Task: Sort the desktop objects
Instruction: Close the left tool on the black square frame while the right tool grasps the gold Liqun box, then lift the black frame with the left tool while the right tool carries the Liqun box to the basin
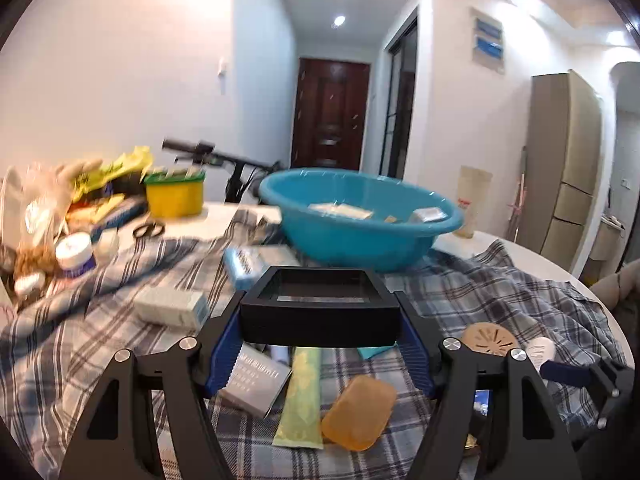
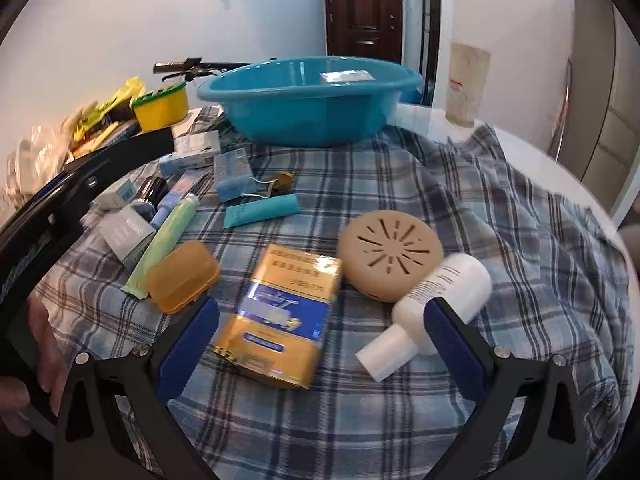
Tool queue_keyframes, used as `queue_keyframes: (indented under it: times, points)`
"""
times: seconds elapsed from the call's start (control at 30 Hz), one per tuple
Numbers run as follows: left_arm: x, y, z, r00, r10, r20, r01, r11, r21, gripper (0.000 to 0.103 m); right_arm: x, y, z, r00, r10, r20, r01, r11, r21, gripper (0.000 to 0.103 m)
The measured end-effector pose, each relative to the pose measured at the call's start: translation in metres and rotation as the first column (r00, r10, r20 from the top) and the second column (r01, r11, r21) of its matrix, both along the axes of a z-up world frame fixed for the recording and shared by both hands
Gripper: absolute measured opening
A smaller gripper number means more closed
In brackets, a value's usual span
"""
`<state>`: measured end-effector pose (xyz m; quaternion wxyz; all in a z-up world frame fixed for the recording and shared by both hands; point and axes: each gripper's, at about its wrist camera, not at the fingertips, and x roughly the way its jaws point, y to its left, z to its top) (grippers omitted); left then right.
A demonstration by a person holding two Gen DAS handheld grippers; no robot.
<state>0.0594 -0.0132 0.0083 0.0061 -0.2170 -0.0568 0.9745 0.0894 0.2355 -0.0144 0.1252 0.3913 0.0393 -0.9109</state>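
Above the plaid cloth, a black box is clamped by the left gripper for carrying toward the blue basin, while the right gripper is held released over the gold packet.

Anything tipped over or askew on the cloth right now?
Yes: the white plastic bottle lies on its side against the round tan slotted disc, and the checked cloth is rumpled at its right edge. Nothing looks spilled.

Bare plaid cloth lies open at three o'clock; boxes and tubes crowd nine; the basin blocks twelve.
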Motion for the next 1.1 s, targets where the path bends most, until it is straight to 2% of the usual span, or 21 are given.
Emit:
queue_keyframes:
  times: [0.1, 0.23, 0.27, 0.37, 0.53, 0.57, 0.8, 0.93, 1.0, 1.1]
  points:
    - [-0.004, -0.005, -0.004, 0.999, -0.009, 0.035, 0.008, 0.999, 0.031, 0.072, -0.001, -0.014, -0.004, 0.999, 0.028, 0.021, -0.028, 1.000, 0.008, 0.100]
    - [-0.002, 0.001, -0.004, 0.999, -0.032, 0.024, 0.031, 0.999, 0.020, 0.072, -0.005, -0.023, -0.009, 0.999, 0.034, 0.026, -0.034, 0.999, 0.025, 0.098]
    - [-0.001, 0.002, -0.004, 0.999, -0.040, 0.021, 0.040, 0.999, 0.017, 0.072, -0.007, -0.022, -0.011, 0.999, 0.033, 0.030, -0.034, 0.999, 0.017, 0.094]
    - [0.003, 0.007, -0.002, 0.999, -0.053, 0.010, 0.053, 0.999, 0.007, 0.072, -0.017, -0.017, -0.018, 0.997, 0.011, 0.072, -0.009, 1.000, -0.022, 0.091]
    - [0.000, 0.009, -0.004, 0.998, -0.062, 0.029, 0.062, 0.998, 0.005, 0.072, -0.022, -0.017, -0.026, 0.996, 0.003, 0.090, -0.004, 1.000, 0.011, 0.070]
    - [0.000, 0.009, -0.005, 0.997, -0.064, 0.033, 0.064, 0.998, 0.006, 0.072, -0.022, -0.018, -0.026, 0.996, 0.010, 0.094, -0.010, 1.000, 0.004, 0.062]
    - [-0.001, 0.011, -0.006, 0.997, -0.070, 0.041, 0.070, 0.998, 0.000, 0.072, -0.015, -0.018, -0.024, 0.995, 0.052, 0.080, -0.055, 0.998, 0.025, 0.059]
    - [0.001, 0.012, -0.005, 0.995, -0.099, 0.034, 0.098, 0.995, 0.015, 0.072, -0.015, -0.021, -0.028, 0.993, 0.069, 0.092, -0.075, 0.995, 0.065, 0.062]
    - [0.001, 0.015, -0.005, 0.994, -0.103, 0.032, 0.103, 0.995, 0.005, 0.072, -0.016, -0.020, -0.029, 0.994, 0.066, 0.092, -0.074, 0.994, 0.080, 0.068]
    - [0.001, 0.015, -0.005, 0.994, -0.103, 0.035, 0.103, 0.995, 0.005, 0.072, -0.015, -0.020, -0.029, 0.993, 0.072, 0.089, -0.080, 0.993, 0.085, 0.069]
